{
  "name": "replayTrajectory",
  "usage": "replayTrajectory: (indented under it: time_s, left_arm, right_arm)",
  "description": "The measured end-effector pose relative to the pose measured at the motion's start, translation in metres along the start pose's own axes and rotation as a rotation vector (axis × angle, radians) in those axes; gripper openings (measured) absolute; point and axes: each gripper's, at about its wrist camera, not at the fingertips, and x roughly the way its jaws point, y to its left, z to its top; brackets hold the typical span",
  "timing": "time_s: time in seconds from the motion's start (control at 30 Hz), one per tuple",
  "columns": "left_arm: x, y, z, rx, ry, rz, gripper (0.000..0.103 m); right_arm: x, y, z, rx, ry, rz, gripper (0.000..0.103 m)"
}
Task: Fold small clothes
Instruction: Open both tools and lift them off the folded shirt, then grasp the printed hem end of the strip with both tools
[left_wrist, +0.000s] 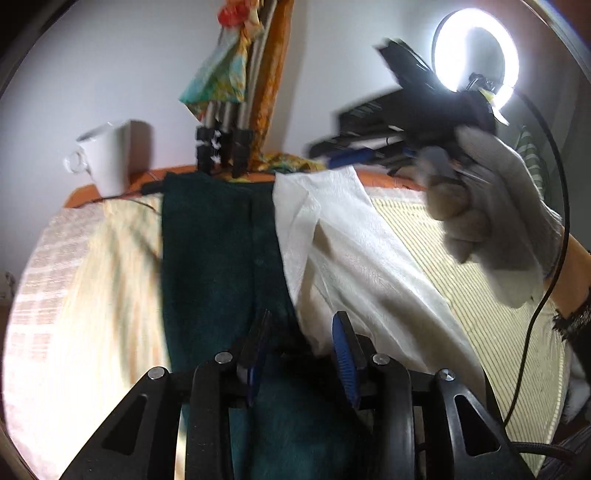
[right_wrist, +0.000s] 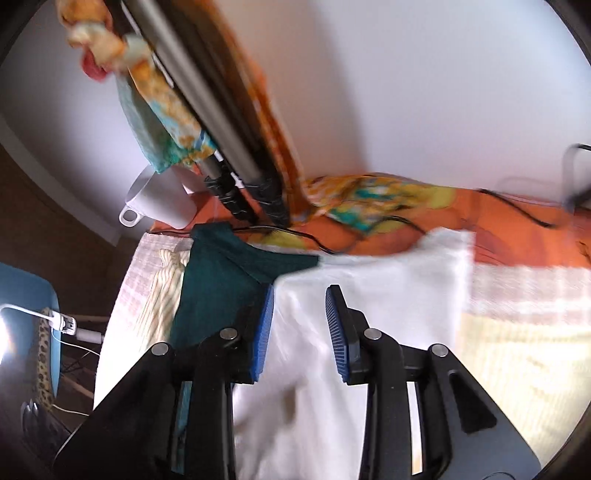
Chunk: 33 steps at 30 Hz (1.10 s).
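Two garments lay side by side on the striped mat (left_wrist: 443, 236), touching along one long edge: a dark green cloth (left_wrist: 218, 258) and a white cloth (left_wrist: 354, 266) overlapping its side. Taking the green cloth as the landmark, one white mug (left_wrist: 110, 158) stood beyond its far corner, on the orange table edge (left_wrist: 77, 197). Directly behind the green cloth rose a bundle of tripod legs (left_wrist: 221, 147), with a patterned scarf (left_wrist: 221, 74) draped over them and trailing onto the table. A thin black cable (right_wrist: 295, 236) ran along the green cloth's far end. One ring light (left_wrist: 476, 51) glowed above and beyond the white cloth.

The left gripper (left_wrist: 303, 354) hovered over the near end of the green cloth, its jaws apart with nothing between them. The right gripper (right_wrist: 299, 325) hung over the white cloth, just beside the green one, jaws likewise spread and empty. In the left wrist view it appeared blurred, held by a grey-gloved hand (left_wrist: 495, 214) above the mat.
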Motion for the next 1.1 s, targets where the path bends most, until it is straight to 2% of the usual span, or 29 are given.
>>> replayTrajectory:
  time_s: [0.07, 0.2, 0.4, 0.53, 0.83, 0.97, 1.1]
  left_arm:
    - [-0.023, 0.002, -0.006, -0.001, -0.013, 0.019, 0.036]
    - [-0.062, 0.008, -0.020, -0.008, -0.015, 0.044, 0.046]
    - [-0.122, 0.011, -0.056, -0.060, 0.031, 0.057, 0.055]
    - [-0.148, 0.008, -0.090, -0.084, 0.085, 0.051, 0.057]
    - [-0.176, -0.006, -0.174, -0.173, 0.185, 0.023, 0.062]
    - [-0.172, -0.007, -0.205, -0.278, 0.247, -0.028, 0.062]
    - [-0.169, -0.018, -0.223, -0.322, 0.271, -0.064, 0.060]
  right_arm:
    - [-0.025, -0.005, -0.013, -0.001, -0.015, -0.019, 0.031]
    - [-0.070, -0.003, -0.045, -0.030, -0.025, -0.036, 0.031]
    - [-0.135, 0.005, -0.125, -0.039, 0.005, -0.024, 0.031]
    - [-0.171, 0.004, -0.183, -0.015, 0.019, 0.006, 0.031]
    - [-0.196, -0.003, -0.311, 0.072, 0.092, 0.086, 0.031]
    - [-0.193, -0.009, -0.346, 0.110, 0.134, 0.139, 0.031]
    - [-0.186, -0.009, -0.374, 0.140, 0.177, 0.195, 0.031]
